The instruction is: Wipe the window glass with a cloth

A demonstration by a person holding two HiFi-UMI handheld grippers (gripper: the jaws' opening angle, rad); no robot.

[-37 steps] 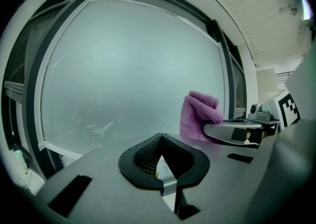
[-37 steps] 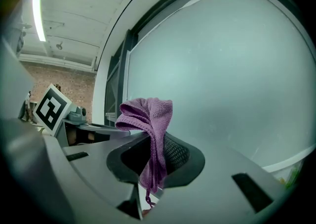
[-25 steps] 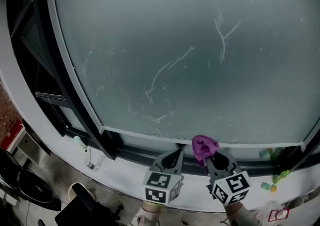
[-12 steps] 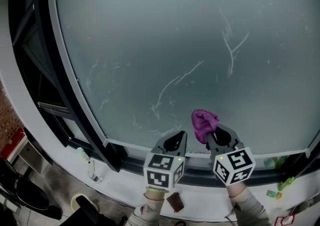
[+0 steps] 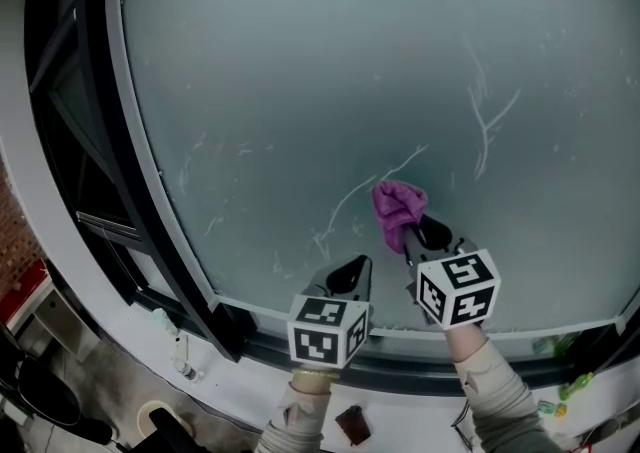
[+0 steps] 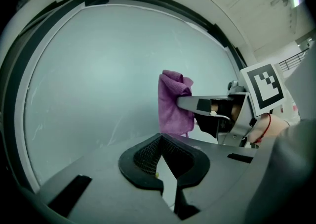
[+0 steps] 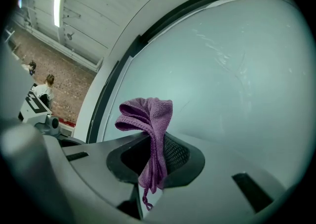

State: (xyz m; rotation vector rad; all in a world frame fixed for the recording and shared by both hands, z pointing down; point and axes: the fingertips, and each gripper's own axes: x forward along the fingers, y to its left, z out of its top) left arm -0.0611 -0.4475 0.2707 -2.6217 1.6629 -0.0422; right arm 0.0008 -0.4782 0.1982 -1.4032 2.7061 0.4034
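Reaching up to a pale, streaked window glass (image 5: pixel 300 71), the right gripper (image 5: pixel 418 233) has its fingers clamped on a purple cloth (image 5: pixel 398 206) at the lower middle of the pane, with broad bare glass above and to both sides, the dark frame (image 5: pixel 95 141) well off to the left and the bottom edge near below. The cloth's long axis runs along the fingers, its bunched terry head pointing at the glass and a thin tail trailing back between them. The left gripper (image 5: pixel 350 276) hovers just beside and lower, fingers drawn together on nothing.
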